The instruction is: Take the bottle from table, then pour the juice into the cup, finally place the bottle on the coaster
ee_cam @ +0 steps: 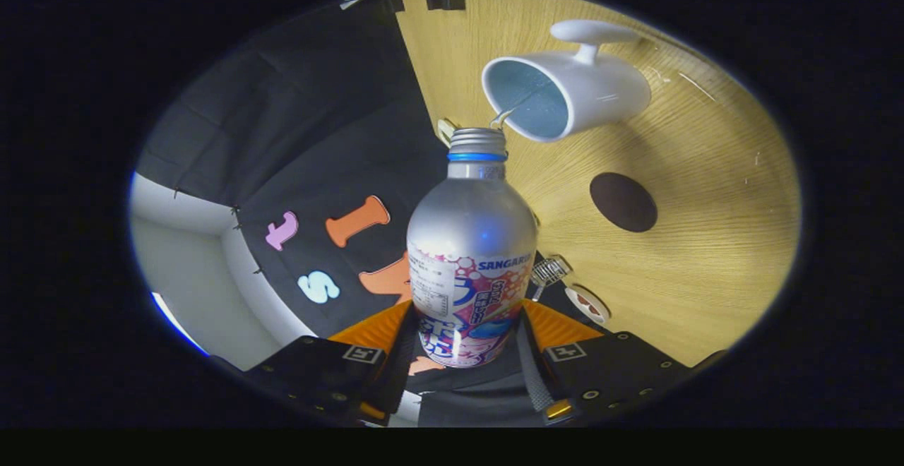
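A: What is the gripper (470, 342) doing?

B: Both fingers press the lower part of the bottle (471, 254); it is clamped between them and lifted off the table (706, 261), tipped hard over.

A: And its mouth?

B: Just at the rim of the cup (565, 92), which stands beyond the fingers. A thin stream seems to run from mouth to cup, so I judge the pour is under way.

A: What's left?

B: Finish pouring, right the bottle, then set it on the coaster (623, 202), which lies bare near the cup.
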The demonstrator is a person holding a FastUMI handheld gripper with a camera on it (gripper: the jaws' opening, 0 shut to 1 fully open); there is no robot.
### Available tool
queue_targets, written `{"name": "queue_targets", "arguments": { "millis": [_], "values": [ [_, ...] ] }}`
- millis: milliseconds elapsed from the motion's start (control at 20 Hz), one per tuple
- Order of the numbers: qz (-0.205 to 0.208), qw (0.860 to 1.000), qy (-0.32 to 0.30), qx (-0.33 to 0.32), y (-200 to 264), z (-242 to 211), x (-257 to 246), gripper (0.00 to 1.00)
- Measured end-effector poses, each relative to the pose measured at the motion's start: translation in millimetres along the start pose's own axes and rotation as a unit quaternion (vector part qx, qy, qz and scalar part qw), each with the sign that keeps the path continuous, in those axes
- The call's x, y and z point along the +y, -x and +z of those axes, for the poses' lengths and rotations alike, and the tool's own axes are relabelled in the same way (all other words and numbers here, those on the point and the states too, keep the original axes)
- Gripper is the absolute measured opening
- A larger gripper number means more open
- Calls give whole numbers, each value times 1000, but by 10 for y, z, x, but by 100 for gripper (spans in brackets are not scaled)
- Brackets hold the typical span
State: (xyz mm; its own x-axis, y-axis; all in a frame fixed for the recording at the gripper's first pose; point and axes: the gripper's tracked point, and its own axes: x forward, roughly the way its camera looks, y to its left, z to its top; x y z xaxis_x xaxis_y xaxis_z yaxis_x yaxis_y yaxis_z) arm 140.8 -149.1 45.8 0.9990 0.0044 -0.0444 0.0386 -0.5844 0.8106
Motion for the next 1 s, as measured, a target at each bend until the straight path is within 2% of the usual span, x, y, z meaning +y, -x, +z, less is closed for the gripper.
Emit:
{"name": "queue_targets", "arguments": {
  "millis": [350,1000],
  "values": [
    [18,998,-61,-11,-10,76,168,69],
    [38,993,-112,-28,50,172,221,69]
  ]
}}
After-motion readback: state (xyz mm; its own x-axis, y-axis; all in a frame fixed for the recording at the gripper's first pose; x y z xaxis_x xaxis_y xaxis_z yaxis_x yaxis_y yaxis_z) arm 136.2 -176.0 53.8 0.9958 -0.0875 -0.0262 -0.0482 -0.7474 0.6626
